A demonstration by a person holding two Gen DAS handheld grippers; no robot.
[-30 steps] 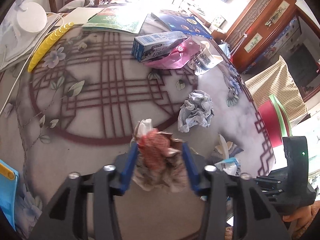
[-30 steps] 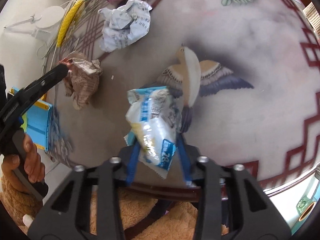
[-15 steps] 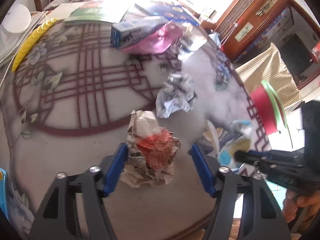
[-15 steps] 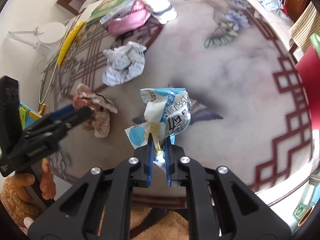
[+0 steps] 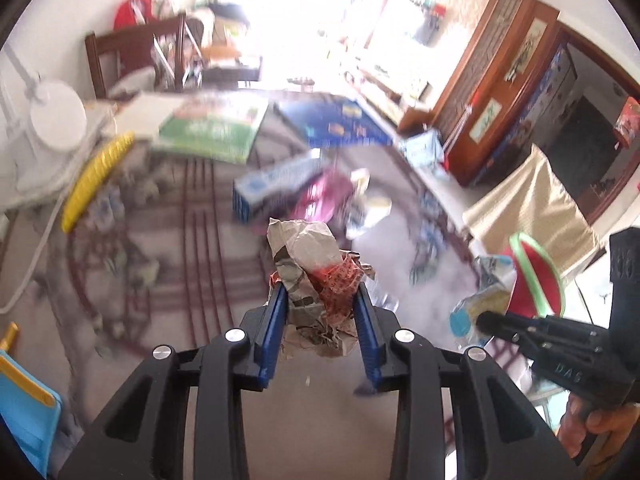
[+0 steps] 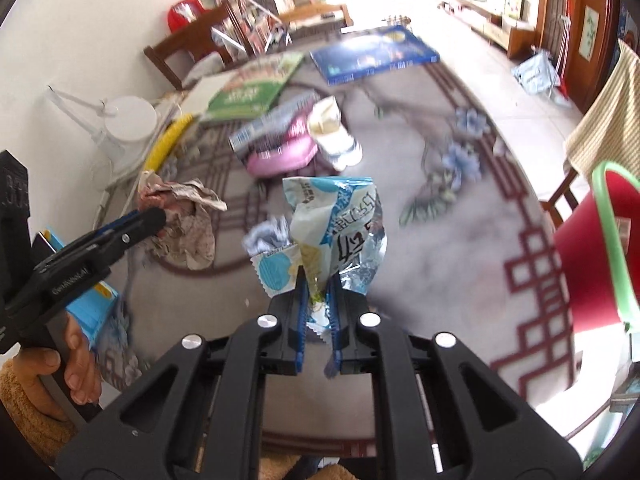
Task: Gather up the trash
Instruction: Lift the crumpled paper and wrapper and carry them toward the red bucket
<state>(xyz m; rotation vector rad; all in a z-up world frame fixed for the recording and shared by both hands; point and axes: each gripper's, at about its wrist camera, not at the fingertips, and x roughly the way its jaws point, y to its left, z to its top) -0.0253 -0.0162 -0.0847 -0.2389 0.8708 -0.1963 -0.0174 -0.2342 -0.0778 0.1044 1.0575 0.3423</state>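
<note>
The left gripper (image 5: 320,300) has its blue ribbed jaws closing on a crumpled newspaper wad (image 5: 316,284), a lumpy ball of grey newsprint with a red printed patch, and the pads press into both of its sides while it hangs above the table (image 5: 168,364). The right gripper (image 6: 318,288) is clamped tight on the crimped bottom seam of a snack wrapper (image 6: 336,224), a glossy pale-blue and white foil bag with black lettering that stands up, creased and puffed, above the jaws. In the right wrist view a second crumpled paper ball (image 6: 266,236), bluish-white, lies on the table just behind the wrapper. The tabletop is round and smooth, printed with dark red lattice lines and soft blue flowers. Farther back, blurred, lie a long blue-and-white carton (image 5: 276,184), a pink plastic bag (image 6: 280,152) touching it, and a squat white cup (image 6: 334,132) tipped beside the bag. A flat green booklet (image 5: 212,128) and a flat blue book (image 5: 336,120) rest at the far edge, near a curved yellow strip (image 5: 96,180). A red bin with a green rim (image 6: 612,240) stands off the table's right side.
</note>
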